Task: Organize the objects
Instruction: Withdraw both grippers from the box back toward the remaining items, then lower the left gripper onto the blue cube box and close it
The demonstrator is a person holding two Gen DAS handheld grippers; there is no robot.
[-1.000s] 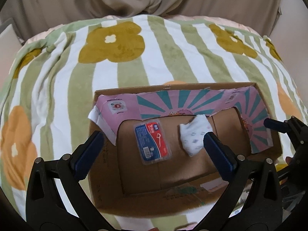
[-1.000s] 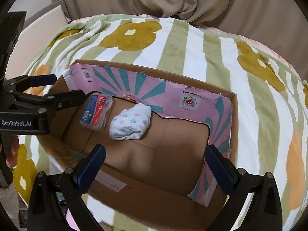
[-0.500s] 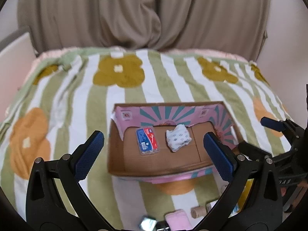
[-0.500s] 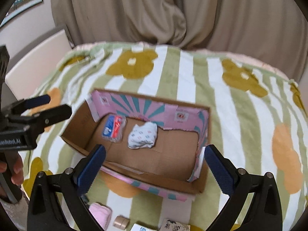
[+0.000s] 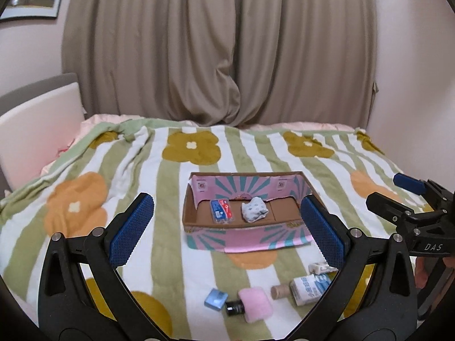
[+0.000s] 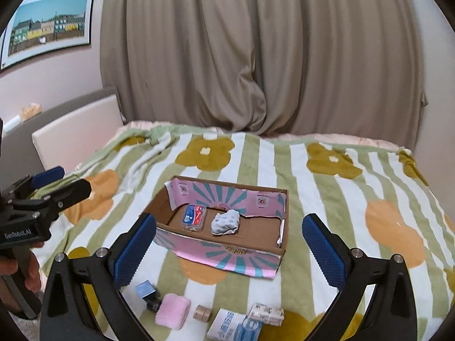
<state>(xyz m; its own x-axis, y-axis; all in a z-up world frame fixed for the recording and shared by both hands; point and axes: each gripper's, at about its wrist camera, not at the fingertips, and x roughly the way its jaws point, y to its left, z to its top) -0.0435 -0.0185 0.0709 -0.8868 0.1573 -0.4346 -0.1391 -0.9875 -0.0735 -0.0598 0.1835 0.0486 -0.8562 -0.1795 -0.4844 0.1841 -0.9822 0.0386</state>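
A shallow cardboard box (image 5: pixel 244 231) (image 6: pixel 227 253) with pink and teal flaps lies on the striped flower blanket. Inside it are a blue and red floss pack (image 5: pixel 222 210) (image 6: pixel 194 217) and a rolled patterned sock (image 5: pixel 254 212) (image 6: pixel 226 222). In front of the box lie a small blue box (image 5: pixel 215 299) (image 6: pixel 145 289), a dark little bottle (image 5: pixel 235 307), a pink cloth roll (image 5: pixel 255 304) (image 6: pixel 173 310), a tape roll (image 5: pixel 279 291) (image 6: pixel 202 313), a white and blue packet (image 5: pixel 307 288) (image 6: pixel 234 327) and a small patterned pack (image 5: pixel 322 268) (image 6: pixel 266 314). My left gripper (image 5: pixel 227 230) and right gripper (image 6: pixel 231 251) hover open and empty, back from the box.
The blanket (image 5: pixel 142 170) covers a bed with a pale headboard (image 5: pixel 37 130) on the left and beige curtains (image 5: pixel 221 51) behind. A framed picture (image 6: pixel 48 27) hangs on the left wall. A hand (image 6: pixel 17 267) grips the left tool's handle.
Both grippers pulled back and up from over the box, so the whole bed and the loose items in front of the box came into view. The box's contents stayed put.
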